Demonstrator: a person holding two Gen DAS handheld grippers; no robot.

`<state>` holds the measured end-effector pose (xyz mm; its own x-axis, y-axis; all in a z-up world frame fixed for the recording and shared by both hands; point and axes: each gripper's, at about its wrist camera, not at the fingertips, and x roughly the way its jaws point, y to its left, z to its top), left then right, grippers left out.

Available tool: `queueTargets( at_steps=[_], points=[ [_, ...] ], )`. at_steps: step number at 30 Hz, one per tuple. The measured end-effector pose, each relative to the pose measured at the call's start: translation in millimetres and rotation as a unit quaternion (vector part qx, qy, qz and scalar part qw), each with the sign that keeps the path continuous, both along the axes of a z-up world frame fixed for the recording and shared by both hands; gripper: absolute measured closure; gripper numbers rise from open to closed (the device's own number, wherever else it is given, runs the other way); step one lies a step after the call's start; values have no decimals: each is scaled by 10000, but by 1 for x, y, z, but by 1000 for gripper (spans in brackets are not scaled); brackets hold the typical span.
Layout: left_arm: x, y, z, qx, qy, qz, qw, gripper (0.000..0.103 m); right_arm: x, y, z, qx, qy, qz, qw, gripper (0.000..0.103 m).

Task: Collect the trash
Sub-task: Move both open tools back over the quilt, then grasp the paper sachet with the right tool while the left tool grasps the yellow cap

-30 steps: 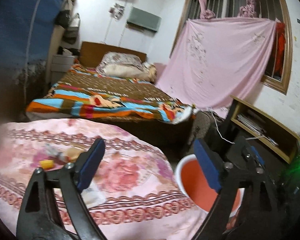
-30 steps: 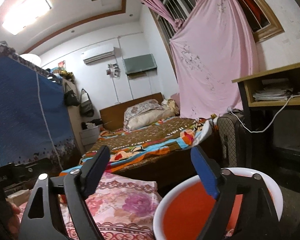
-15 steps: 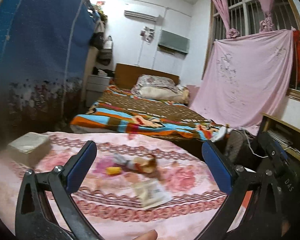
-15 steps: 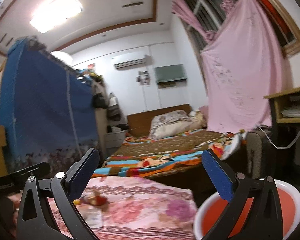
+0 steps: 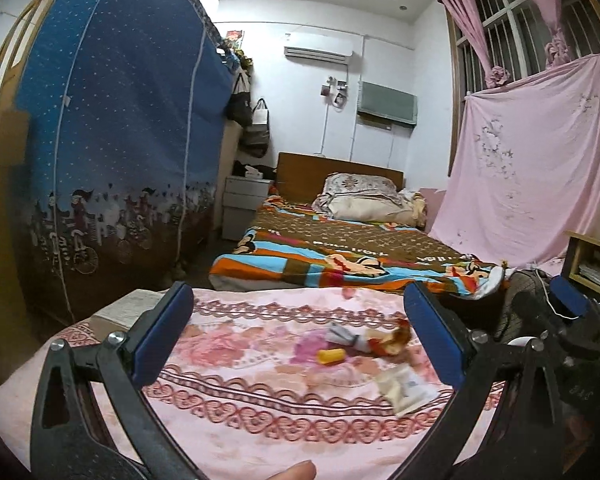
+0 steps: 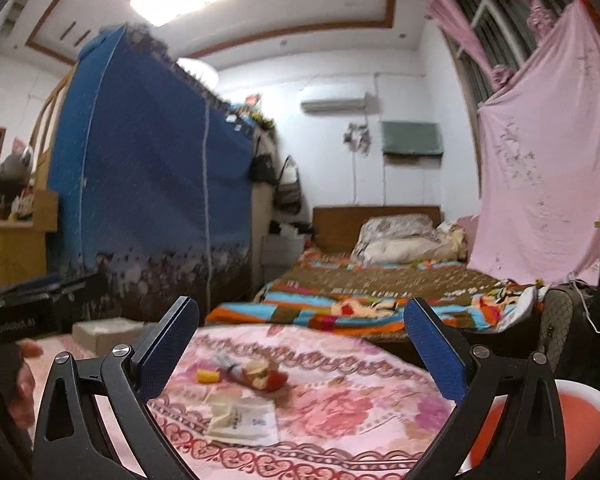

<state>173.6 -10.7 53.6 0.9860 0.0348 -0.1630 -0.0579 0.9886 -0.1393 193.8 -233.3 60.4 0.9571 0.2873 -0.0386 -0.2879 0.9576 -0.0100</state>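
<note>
Trash lies in three pieces on the pink flowered cloth (image 5: 228,412) in front of you. Going left to right in your left wrist view: one small yellow piece (image 5: 331,356), one crumpled wrapper (image 5: 374,340) with red and tan parts just beside it, and one flat white packet (image 5: 404,388) nearer to you on the right. All three sit between the two fingers in both views, untouched. Your left gripper (image 5: 300,344) is spread wide and holds nothing. Your right gripper (image 6: 302,354) is also spread wide, with nothing in it. Far left on the cloth sits one pale box (image 6: 104,330). At the near right edge of your right wrist view stands one orange basin (image 6: 580,424) with a white rim, beside the cloth.
</note>
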Motion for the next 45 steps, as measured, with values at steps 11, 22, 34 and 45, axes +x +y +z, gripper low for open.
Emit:
queueTargets(
  at_steps=[11, 22, 34, 45],
  points=[
    [16, 24, -14, -150, 509, -66, 9986, 11, 58, 43, -26, -1020, 1603, 298, 9813, 0],
    [70, 29, -39, -416, 1984, -488, 9780, 25, 99, 66, -63, -1497, 3136, 772, 9345, 6],
    [105, 13, -64, -646, 2923, -1145, 9472, 55, 103, 63, -77, -1456, 3676, 1005, 9130, 44],
    [133, -16, -67, -433, 3196, -1347, 9369, 71, 108, 34, -67, -901, 3621, 785, 9244, 57]
  ],
)
